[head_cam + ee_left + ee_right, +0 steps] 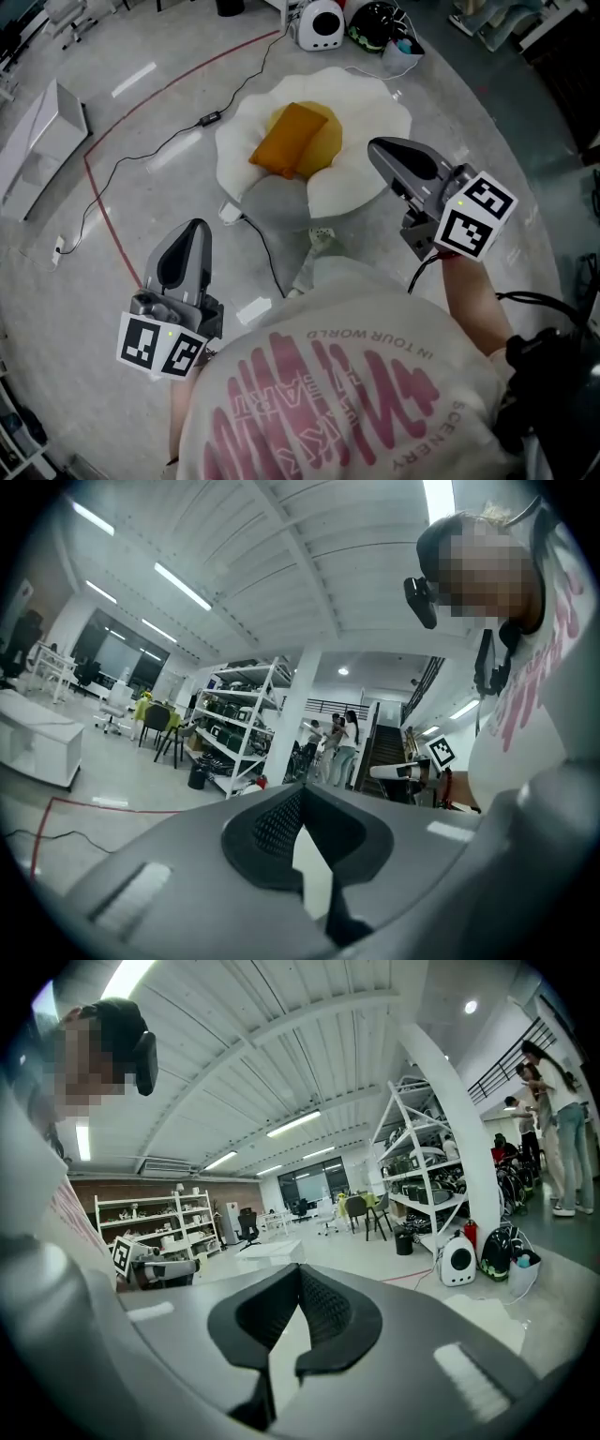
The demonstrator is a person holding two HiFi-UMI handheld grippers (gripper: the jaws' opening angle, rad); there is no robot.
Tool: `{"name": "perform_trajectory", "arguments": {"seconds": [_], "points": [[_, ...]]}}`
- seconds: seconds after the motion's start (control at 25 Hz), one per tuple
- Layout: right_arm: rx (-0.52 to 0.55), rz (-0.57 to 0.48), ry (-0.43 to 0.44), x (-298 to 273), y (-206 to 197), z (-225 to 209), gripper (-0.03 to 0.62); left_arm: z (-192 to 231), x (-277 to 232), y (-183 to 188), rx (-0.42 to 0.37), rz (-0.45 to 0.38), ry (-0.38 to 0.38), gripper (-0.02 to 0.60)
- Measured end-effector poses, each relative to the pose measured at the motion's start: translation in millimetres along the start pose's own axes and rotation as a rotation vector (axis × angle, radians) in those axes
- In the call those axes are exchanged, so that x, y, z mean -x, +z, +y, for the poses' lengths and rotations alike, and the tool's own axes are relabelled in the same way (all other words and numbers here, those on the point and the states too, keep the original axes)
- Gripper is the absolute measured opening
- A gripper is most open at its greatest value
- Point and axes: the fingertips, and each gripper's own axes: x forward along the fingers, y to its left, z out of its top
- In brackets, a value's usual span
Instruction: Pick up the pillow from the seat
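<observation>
One orange pillow [287, 141] on a white seat [375, 112] — grey polished floor [84, 319].

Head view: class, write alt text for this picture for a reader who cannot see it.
An orange pillow lies on a white, egg-shaped seat on the grey floor, untouched. Nearer the camera, the person's left hand-held gripper and right hand-held gripper are both shut and empty, clear of the pillow.
</observation>
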Motion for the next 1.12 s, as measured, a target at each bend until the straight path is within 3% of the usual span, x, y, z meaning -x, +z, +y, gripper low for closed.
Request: {"name": "perform_trajectory", "arguments": {"seconds": [0.4,0.8,1.12], "points": [[-0.054,0.112,0.071,-48,-13,-54,0.006,21,-53,-19,0.054,0.06,0.068,0.014],[-0.209,0.167,0.106,-93,-29,-157,0.006,35,-144,-37,0.014,0.2,0.133,0.014],[-0.251,0.182,0.154,-128,-14,-233,0.006,55,-223,-30,0.023,0.203,0.201,0.014]]}}
